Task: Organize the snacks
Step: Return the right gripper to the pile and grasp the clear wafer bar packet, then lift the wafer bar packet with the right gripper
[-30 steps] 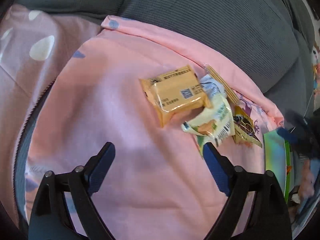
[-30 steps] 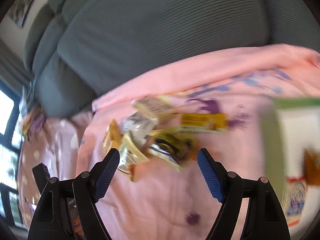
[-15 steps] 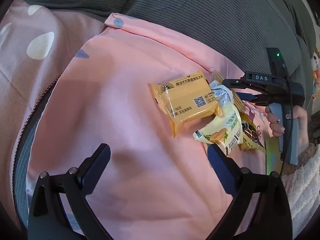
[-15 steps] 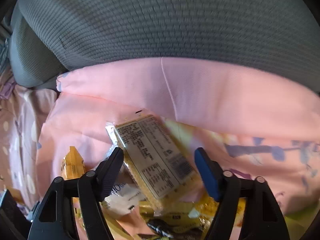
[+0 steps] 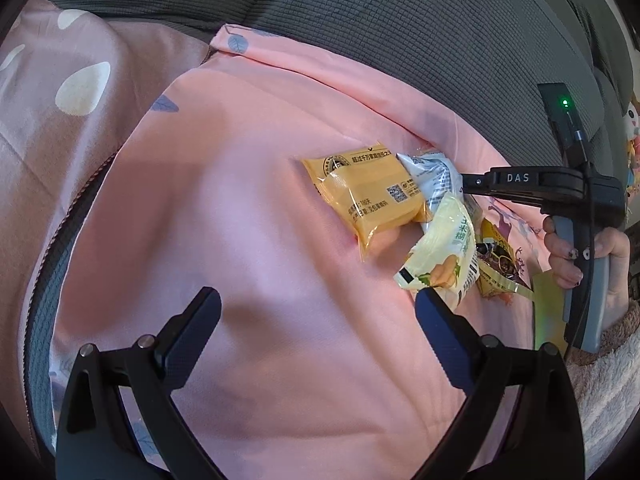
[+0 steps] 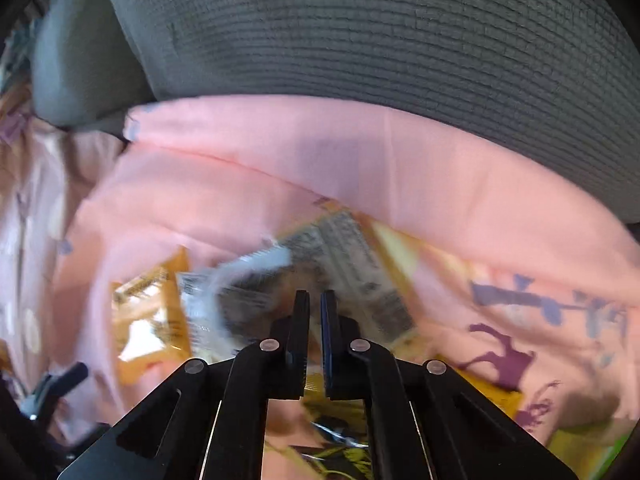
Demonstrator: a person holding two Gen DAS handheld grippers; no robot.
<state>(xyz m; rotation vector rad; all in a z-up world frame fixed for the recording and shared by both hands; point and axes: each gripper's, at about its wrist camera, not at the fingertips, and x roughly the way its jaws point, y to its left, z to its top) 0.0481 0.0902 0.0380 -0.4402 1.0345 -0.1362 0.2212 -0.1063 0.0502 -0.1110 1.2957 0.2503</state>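
Observation:
A pile of snack packets lies on a pink cushion [image 5: 260, 248]. In the left wrist view an orange packet [image 5: 360, 196] is leftmost, with a grey-white packet [image 5: 434, 178], a pale yellow packet [image 5: 444, 256] and a dark-printed gold packet [image 5: 498, 266] beside it. My left gripper [image 5: 316, 312] is open and empty, low in front of the pile. My right gripper [image 6: 315, 300] has its jaws closed over the pile, at a tan packet with a printed label [image 6: 352, 264]; blur hides whether it pinches the wrapper. It also shows in the left wrist view [image 5: 466, 190].
A grey sofa backrest [image 5: 400, 40] rises behind the cushion. A mauve spotted pillow [image 5: 60, 100] lies to the left. A green box edge [image 5: 546, 312] shows at the right beside my right hand.
My right gripper has moved down onto the pile and closed its jaws from wide open. The left gripper has drifted slightly, still open.

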